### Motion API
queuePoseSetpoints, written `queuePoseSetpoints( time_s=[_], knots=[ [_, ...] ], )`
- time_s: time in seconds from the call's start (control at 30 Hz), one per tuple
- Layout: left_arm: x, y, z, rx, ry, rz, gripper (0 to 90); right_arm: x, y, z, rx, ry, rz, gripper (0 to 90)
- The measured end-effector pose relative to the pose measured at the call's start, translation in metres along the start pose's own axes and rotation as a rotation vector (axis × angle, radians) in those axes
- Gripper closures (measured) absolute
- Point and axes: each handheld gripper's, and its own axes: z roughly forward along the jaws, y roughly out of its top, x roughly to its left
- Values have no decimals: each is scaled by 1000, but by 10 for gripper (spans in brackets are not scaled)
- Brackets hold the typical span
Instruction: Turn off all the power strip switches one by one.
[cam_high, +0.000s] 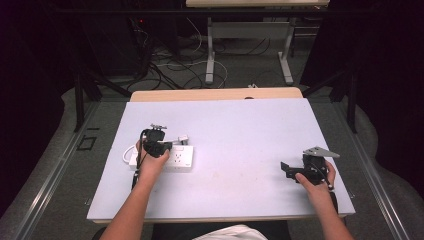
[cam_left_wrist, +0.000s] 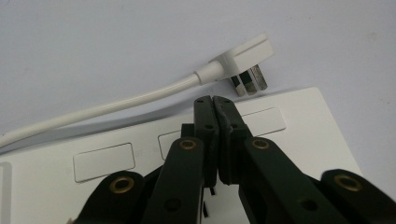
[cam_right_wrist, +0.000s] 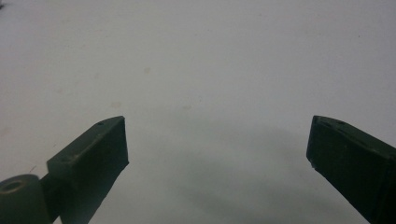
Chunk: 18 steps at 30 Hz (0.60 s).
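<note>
In the high view, the left gripper (cam_high: 156, 145) is at the left centre of the frame, directly over a white power strip (cam_high: 175, 160) that lies flat on the pale table (cam_high: 240, 140). A white plug (cam_high: 183, 139) lies just beside the upper edge of the strip. The right gripper (cam_high: 290, 170) is at the lower right of the frame, well apart from the strip, low over bare table.

In the left gripper view, the left gripper (cam_left_wrist: 213, 100) has its jaws pressed together with nothing between them. The tips are over the power strip (cam_left_wrist: 303, 135), which covers the lower half of the frame. The plug (cam_left_wrist: 243, 58) is at the upper right, its metal pins pointing towards the strip's edge, and its white cable (cam_left_wrist: 93, 112) runs off to the left.

In the right gripper view, the right gripper (cam_right_wrist: 217, 140) has its jaws wide apart and holds nothing. Bare table (cam_right_wrist: 196, 56) is in front of it.
</note>
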Motion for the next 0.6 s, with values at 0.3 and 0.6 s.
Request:
queuePoseSetpoints(
  time_s=[0.3,0.6],
  knots=[
    [-1,0,0,-3,8,2,892,0,0,0,0,1,-4,49],
    [1,0,3,6,-3,-7,899,1,0,0,2,3,1,49]
  ],
)
